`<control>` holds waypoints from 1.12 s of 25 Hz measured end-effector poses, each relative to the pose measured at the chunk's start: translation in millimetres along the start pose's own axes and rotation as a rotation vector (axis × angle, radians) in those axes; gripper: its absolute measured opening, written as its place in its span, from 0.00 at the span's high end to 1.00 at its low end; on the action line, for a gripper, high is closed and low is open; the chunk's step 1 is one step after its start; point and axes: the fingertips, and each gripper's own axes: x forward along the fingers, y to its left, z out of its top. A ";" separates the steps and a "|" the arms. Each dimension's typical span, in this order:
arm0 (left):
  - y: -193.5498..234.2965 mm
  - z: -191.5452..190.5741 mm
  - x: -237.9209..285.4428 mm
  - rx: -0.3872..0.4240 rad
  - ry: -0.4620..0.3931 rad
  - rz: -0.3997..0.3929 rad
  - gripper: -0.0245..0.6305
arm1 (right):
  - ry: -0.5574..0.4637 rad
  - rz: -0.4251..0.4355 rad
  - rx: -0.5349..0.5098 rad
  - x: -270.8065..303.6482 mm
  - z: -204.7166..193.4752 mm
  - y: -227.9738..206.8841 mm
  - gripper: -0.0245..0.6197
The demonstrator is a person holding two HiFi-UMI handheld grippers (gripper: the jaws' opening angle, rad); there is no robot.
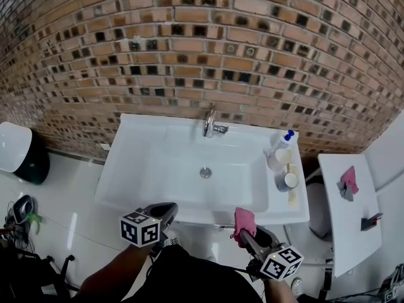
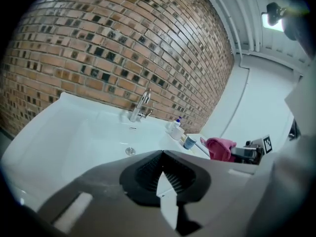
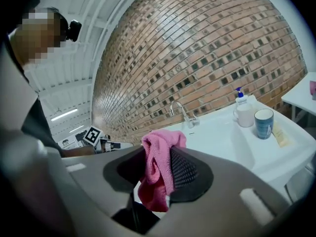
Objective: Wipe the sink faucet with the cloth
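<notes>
A chrome faucet (image 1: 209, 124) stands at the back middle of the white sink (image 1: 145, 169), against the brick wall; it also shows as the faucet (image 2: 140, 104) and the faucet (image 3: 181, 113) in the gripper views. My right gripper (image 1: 246, 230) is shut on a pink cloth (image 1: 243, 221), held in front of the sink's near edge. The pink cloth (image 3: 159, 167) hangs bunched between its jaws (image 3: 159, 174). My left gripper (image 1: 165, 214) is shut with nothing in it, near the sink's front edge, left of the right one. In its own view the left gripper (image 2: 161, 174) shows its pads pressed together.
On the sink's right ledge stand a soap pump bottle (image 1: 281, 149), a blue cup (image 1: 287, 180) and a tube. A white side table (image 1: 353, 232) at the right carries another pink cloth (image 1: 348, 180). A bin with a white lid (image 1: 16, 149) sits at the left.
</notes>
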 end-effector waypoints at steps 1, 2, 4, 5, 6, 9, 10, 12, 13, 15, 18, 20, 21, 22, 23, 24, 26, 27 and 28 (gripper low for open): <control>-0.6 -0.5 -0.4 0.001 -0.001 0.001 0.95 | 0.001 -0.001 0.006 -1.9 -2.7 -0.1 0.74; -1.4 -1.3 -0.8 0.002 -0.001 0.002 0.95 | 0.001 -0.004 0.009 -3.8 -4.7 -0.2 0.74; -3.1 -3.0 -1.1 0.005 -0.002 0.001 0.95 | -0.003 -0.011 0.014 -7.3 -7.2 -1.0 0.74; -4.0 -3.4 -1.3 0.007 -0.003 0.000 0.95 | -0.004 -0.012 0.014 -8.5 -8.4 -1.4 0.74; -4.8 -3.4 -1.6 0.009 -0.005 -0.002 0.95 | 0.000 -0.013 0.010 -9.3 -9.6 -1.4 0.74; -5.8 -4.2 -2.8 0.008 -0.009 -0.005 0.95 | 0.016 -0.011 -0.010 -9.6 -12.3 1.0 0.74; -5.9 -5.0 -3.0 0.007 -0.009 -0.006 0.95 | 0.018 -0.012 -0.015 -9.4 -12.9 1.4 0.74; -6.2 -6.1 -3.6 0.007 -0.007 -0.010 0.95 | 0.020 -0.015 -0.015 -8.3 -13.9 2.4 0.75; -6.6 -6.4 -4.1 0.008 -0.006 -0.013 0.95 | 0.023 -0.017 -0.014 -7.5 -14.2 3.8 0.75; -7.7 -6.2 -5.2 0.010 -0.005 -0.017 0.95 | 0.028 -0.015 -0.016 -6.3 -14.9 6.8 0.75; -7.9 -5.2 -7.0 0.015 -0.008 -0.017 0.95 | 0.021 -0.003 -0.019 -3.6 -15.1 8.9 0.75; -6.9 -5.6 -8.6 0.016 -0.007 -0.016 0.95 | 0.020 -0.002 -0.027 -2.4 -14.7 10.4 0.75; -6.0 -5.8 -9.4 0.015 -0.007 -0.015 0.95 | 0.021 -0.004 -0.033 -2.0 -14.5 10.9 0.75; -5.1 -5.9 -10.0 0.014 -0.007 -0.014 0.95 | 0.024 -0.005 -0.038 -1.6 -14.4 11.4 0.75; -4.3 -6.1 -10.3 0.013 -0.008 -0.012 0.95 | 0.025 -0.005 -0.038 -1.2 -14.7 11.8 0.75; -3.6 -6.3 -10.3 0.011 -0.008 -0.011 0.95 | 0.025 -0.005 -0.036 -1.0 -15.3 11.9 0.75; -3.1 -6.8 -9.7 0.007 -0.010 -0.011 0.95 | 0.025 -0.004 -0.036 -0.8 -16.5 12.0 0.75; -3.0 -6.9 -9.3 0.007 -0.010 -0.011 0.95 | 0.026 -0.005 -0.038 -0.7 -16.8 12.0 0.75; -2.9 -7.1 -9.0 0.007 -0.010 -0.011 0.95 | 0.026 -0.006 -0.040 -0.3 -16.9 12.1 0.75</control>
